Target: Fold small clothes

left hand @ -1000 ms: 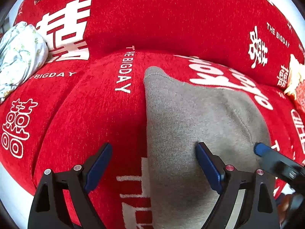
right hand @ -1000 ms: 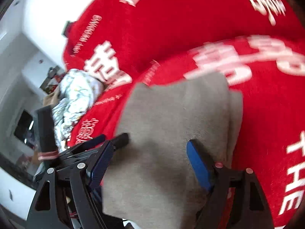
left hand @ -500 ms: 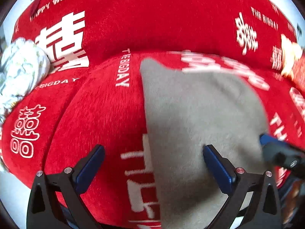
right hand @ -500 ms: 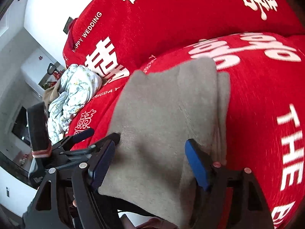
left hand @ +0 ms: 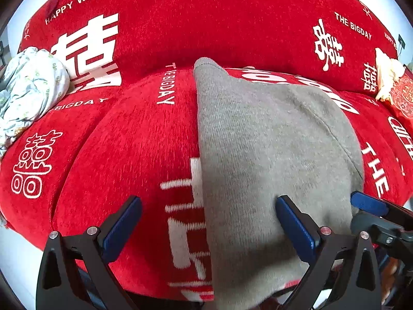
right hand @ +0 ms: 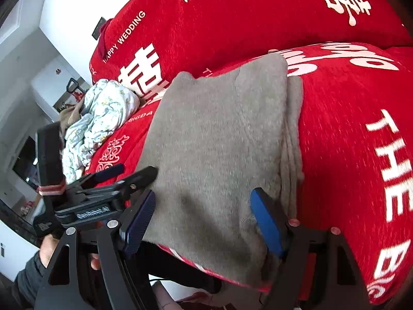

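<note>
The grey garment point(left hand: 271, 155) lies on the seat of the red sofa point(left hand: 129, 142), and it is already folded into a compact rectangle. In the right wrist view the garment point(right hand: 219, 142) shows a flat top layer, and along its right side the edges of several lower layers come out a little, so they are not exactly even with the top. Its near end hangs slightly over the front edge of the seat cushion.

The left hand-held gripper point(left hand: 209, 230) is released, with its jaws wide apart. The left edge of the garment runs between them, and its right finger rests on or just above the cloth; I cannot tell which. The right hand-held gripper point(right hand: 204, 219) is also released, its two fingers stand over the near end of the garment and hold nothing. In the right wrist view the left hand-held gripper point(right hand: 108, 183) is just beside the left edge of the cloth.

My judgement is that the folding of this piece is nearly finished or finished. What may be left is to straighten the uneven layers on the right side or to put the piece away.

At the far left of the sofa a crumpled white cloth with small flowers point(right hand: 103, 113) lies unfolded against the back cushion; it probably waits for folding.
</note>
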Demonstrator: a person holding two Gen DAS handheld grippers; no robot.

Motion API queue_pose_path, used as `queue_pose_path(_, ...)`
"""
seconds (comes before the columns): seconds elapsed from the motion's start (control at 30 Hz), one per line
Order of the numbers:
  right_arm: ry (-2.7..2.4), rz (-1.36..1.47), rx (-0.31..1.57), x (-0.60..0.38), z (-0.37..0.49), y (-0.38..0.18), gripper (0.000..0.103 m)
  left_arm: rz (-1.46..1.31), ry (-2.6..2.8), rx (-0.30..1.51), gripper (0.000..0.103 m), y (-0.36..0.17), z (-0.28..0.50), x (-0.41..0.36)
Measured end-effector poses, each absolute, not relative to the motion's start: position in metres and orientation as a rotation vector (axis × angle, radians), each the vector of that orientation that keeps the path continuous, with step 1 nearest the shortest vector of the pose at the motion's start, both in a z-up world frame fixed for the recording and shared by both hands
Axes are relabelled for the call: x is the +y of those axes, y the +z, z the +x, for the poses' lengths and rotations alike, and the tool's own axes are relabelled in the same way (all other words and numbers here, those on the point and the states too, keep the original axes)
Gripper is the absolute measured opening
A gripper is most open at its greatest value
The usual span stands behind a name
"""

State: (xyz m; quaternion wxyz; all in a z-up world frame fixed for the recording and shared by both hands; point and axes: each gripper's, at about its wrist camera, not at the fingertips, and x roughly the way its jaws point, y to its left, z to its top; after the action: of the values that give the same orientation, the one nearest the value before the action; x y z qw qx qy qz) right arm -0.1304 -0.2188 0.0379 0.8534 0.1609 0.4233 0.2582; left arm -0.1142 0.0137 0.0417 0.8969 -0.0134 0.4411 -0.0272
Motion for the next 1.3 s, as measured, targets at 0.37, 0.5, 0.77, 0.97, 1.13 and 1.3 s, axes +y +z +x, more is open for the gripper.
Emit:
queue_pose_path(0.37,0.267,0.082,0.715,-0.213,-0.175,0.078,0.103,-0.012,-0.025,0.757,0.103,0.082,-0.154,0.010)
queue_pose_path(0.5,0.235,0.043,0.705,-0.208,-0.180,0.089,0.103,-0.060,0.070,0.669,0.103,0.092,-0.167,0.012)
queue_pose_path(0.77,0.202,-0.031,0.700,-0.199,-0.185,0.101,0.103,-0.059,0.139,0.674,0.103,0.098,-0.175,0.015)
queue_pose_path(0.97,0.195,-0.028,0.703,-0.199,-0.185,0.103,0.103,-0.038,0.132,0.693,0.103,0.097,-0.176,0.010)
queue_pose_path(1.13,0.195,-0.031,0.699,-0.199,-0.186,0.105,0.103,-0.029,0.109,0.695,0.103,0.098,-0.177,0.004)
queue_pose_path(1.3,0.197,-0.037,0.697,-0.197,-0.188,0.106,0.103,-0.018,0.099,0.702,0.103,0.098,-0.177,-0.001)
